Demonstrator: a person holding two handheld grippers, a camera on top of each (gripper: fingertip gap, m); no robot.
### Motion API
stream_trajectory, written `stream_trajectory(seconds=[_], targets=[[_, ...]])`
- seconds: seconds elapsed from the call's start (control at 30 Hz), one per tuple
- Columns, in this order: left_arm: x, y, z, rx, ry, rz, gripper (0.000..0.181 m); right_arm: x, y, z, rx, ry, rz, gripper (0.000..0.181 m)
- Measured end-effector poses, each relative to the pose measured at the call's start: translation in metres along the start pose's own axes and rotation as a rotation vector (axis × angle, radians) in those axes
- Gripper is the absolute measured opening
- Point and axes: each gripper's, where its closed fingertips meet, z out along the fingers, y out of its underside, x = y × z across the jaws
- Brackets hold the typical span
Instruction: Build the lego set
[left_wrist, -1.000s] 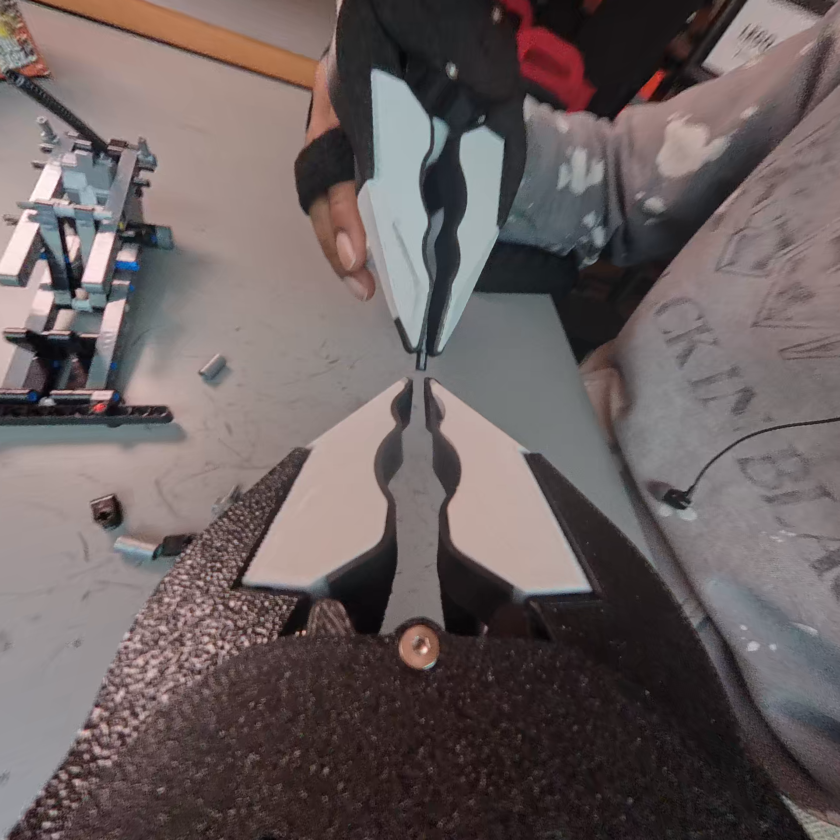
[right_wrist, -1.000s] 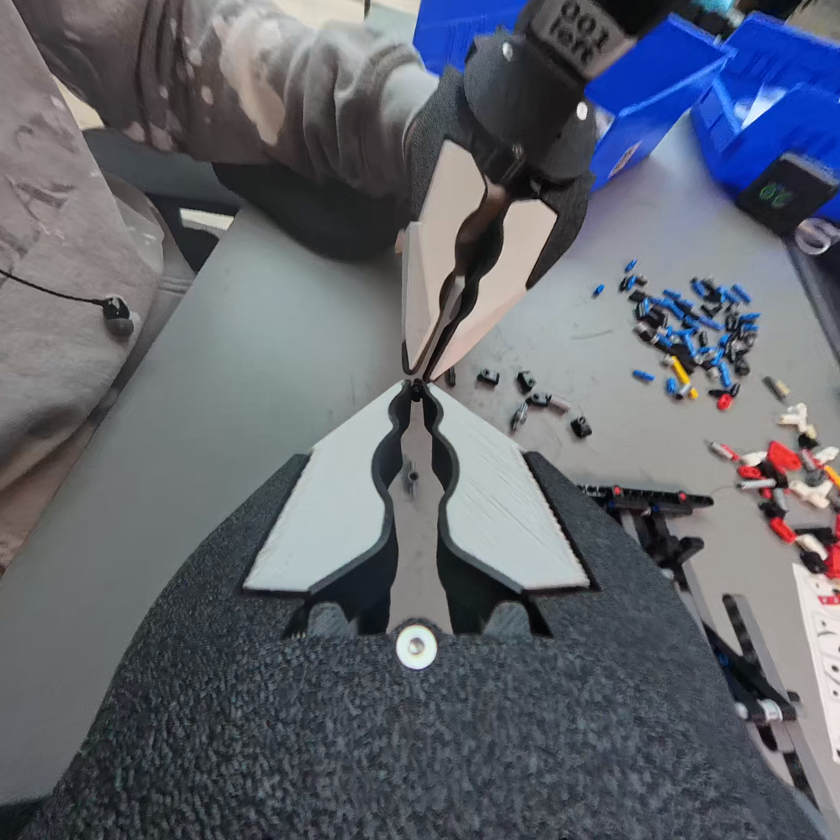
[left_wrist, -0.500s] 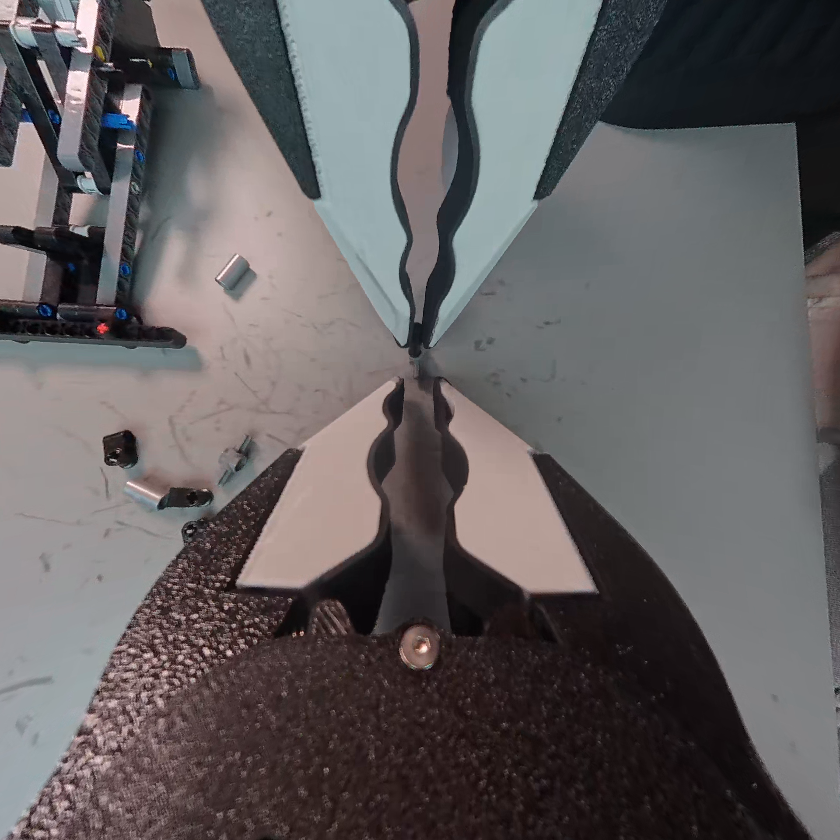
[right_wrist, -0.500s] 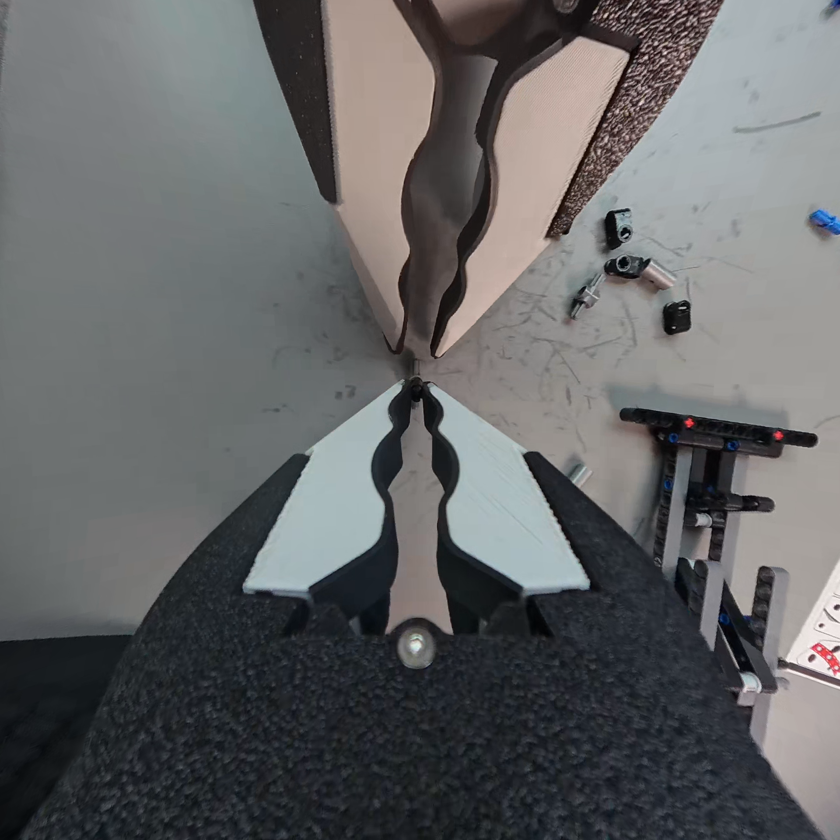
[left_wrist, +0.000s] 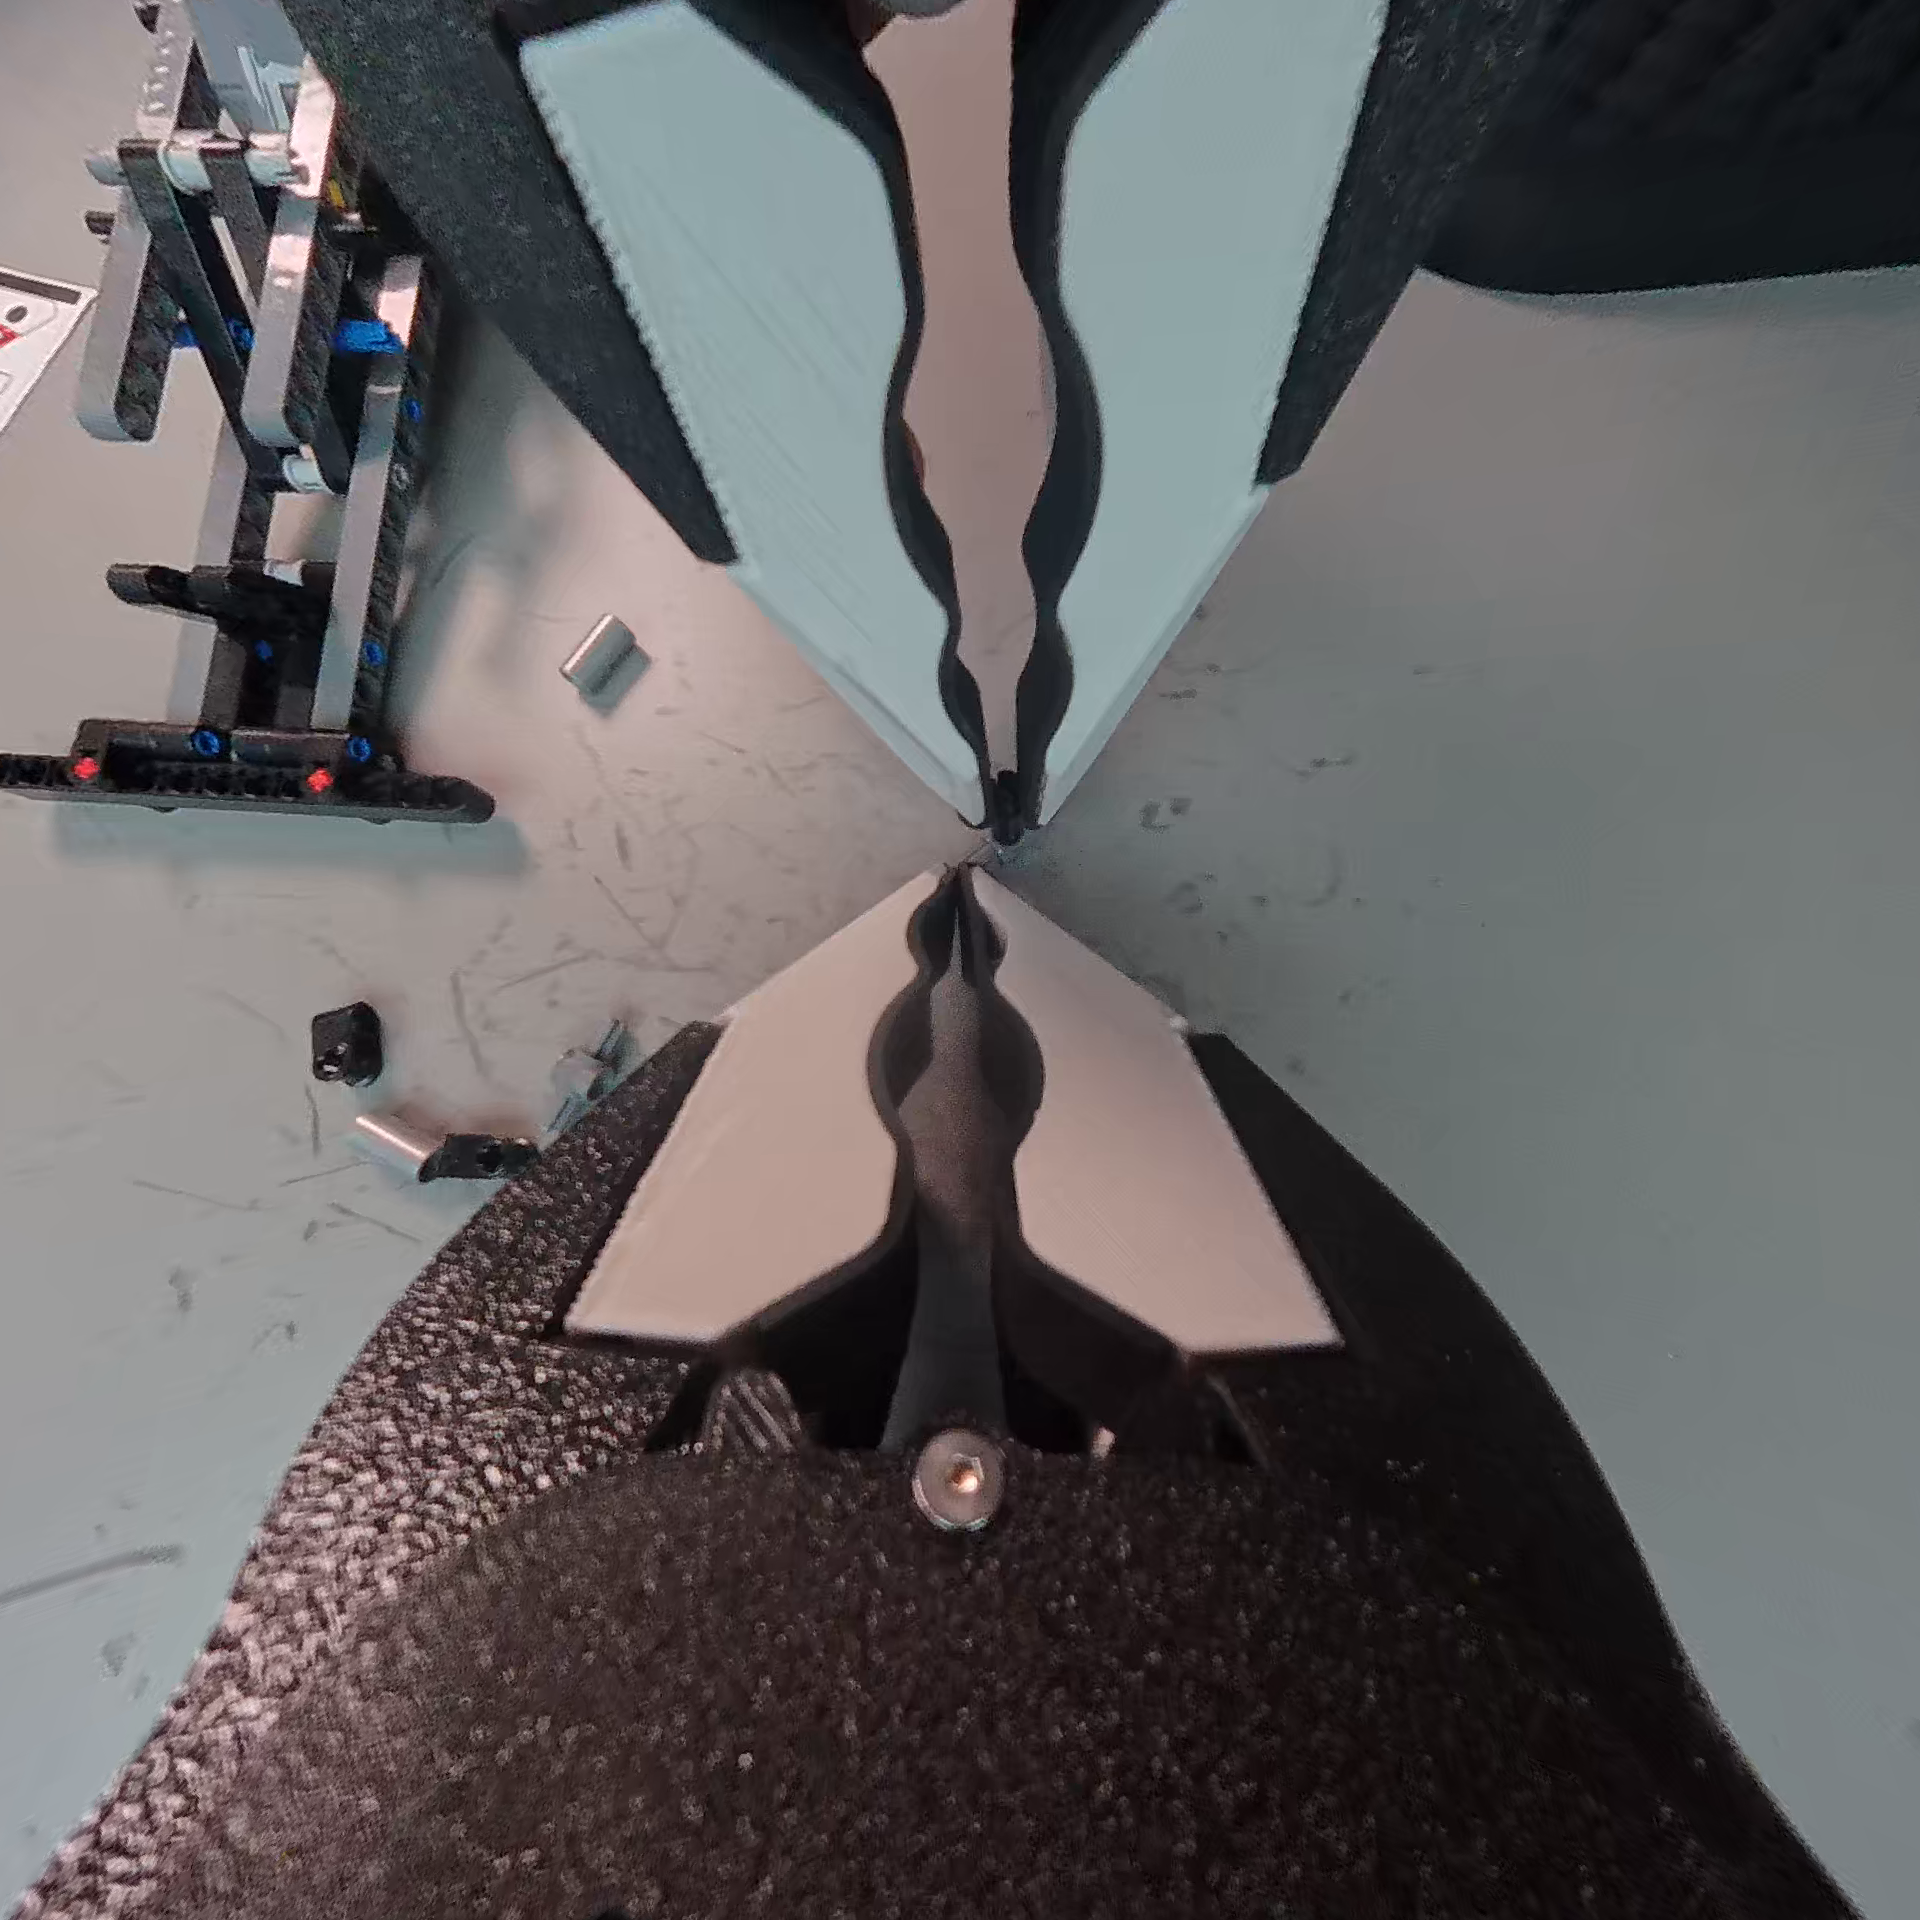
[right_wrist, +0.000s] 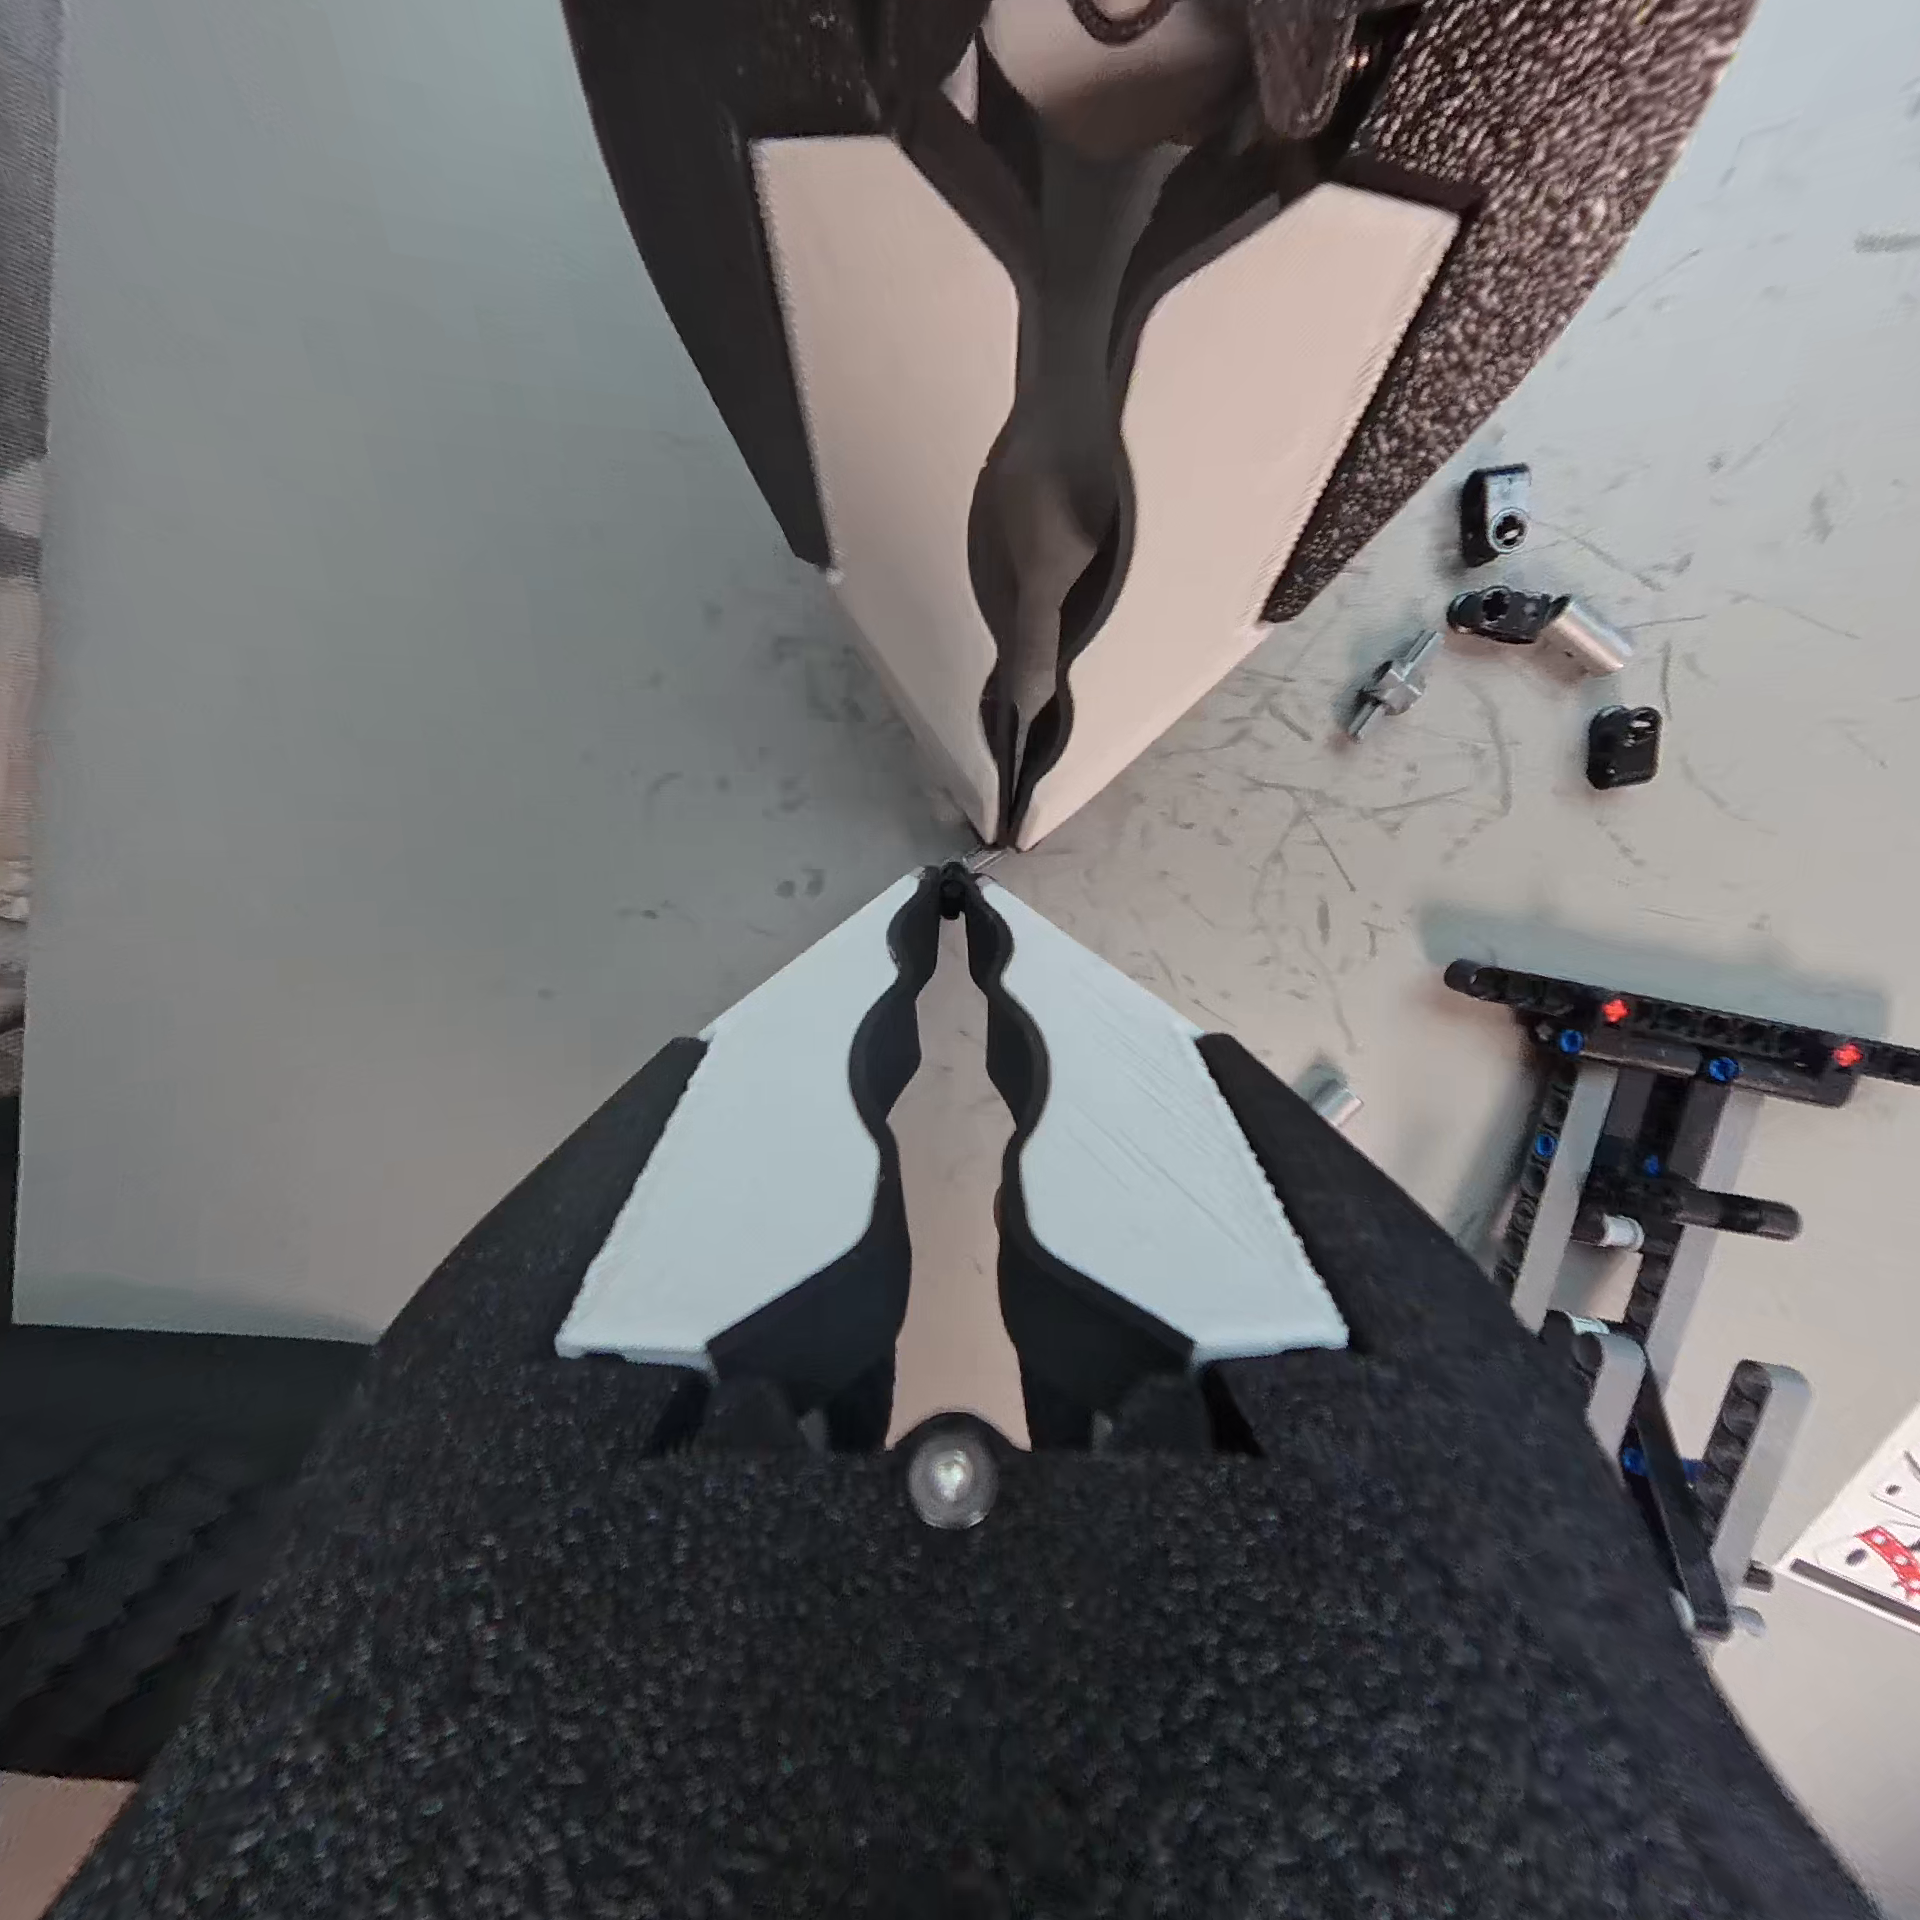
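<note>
On the scratched grey worktop (left_wrist: 1558, 727) the black-and-grey beam frame (left_wrist: 260, 499) lies at ten o'clock of the left claw (left_wrist: 961, 871), clenched on a thin grey pin; the right claw (right_wrist: 951, 883) meets it tip-to-tip, grasping a tiny black connector (right_wrist: 952, 891).

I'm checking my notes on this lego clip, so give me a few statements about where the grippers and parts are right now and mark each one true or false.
1. The left gripper and the right gripper meet tip to tip above the grey table. True.
2. The right gripper pinches a small black piece. True.
3. The black and grey frame is held between the fingers. False: it lies on the table, off to the side.
4. The loose grey sleeve sits inside a blue bin. False: it lies on the bare table near the frame.
5. Both grippers are wide open. False: both are closed at the tips.
</note>
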Motion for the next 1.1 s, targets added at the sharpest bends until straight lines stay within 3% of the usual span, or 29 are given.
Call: stream_trajectory(seconds=[0.03, 0.2, 0.3, 0.7, 1.1], targets=[[0.0013, -0.0011, -0.0006, 0.008, 0.012, 0.0, 0.001, 0.0008, -0.0009, 0.0004, 0.002, 0.002, -0.003, 0.004], [0.0018, 0.0006, -0.0014, 0.002, 0.01, 0.012, 0.002, 0.0005, 0.0002, 0.0004, -0.007, 0.019, -0.001, 0.004], [0.0036, 0.0015, -0.0015, 0.003, 0.03, 0.033, 0.015, 0.0005, 0.0, 0.0004, -0.012, 0.02, -0.009, 0.004], [0.0037, 0.0045, -0.0006, -0.006, 0.063, 0.124, 0.005, 0.0009, -0.0071, 0.0021, 0.016, 0.039, -0.076, 0.004], [0.0068, 0.0051, -0.0041, -0.001, 0.113, 0.074, 0.003, 0.0009, -0.0049, 0.0018, 0.004, -0.027, -0.059, 0.004]])
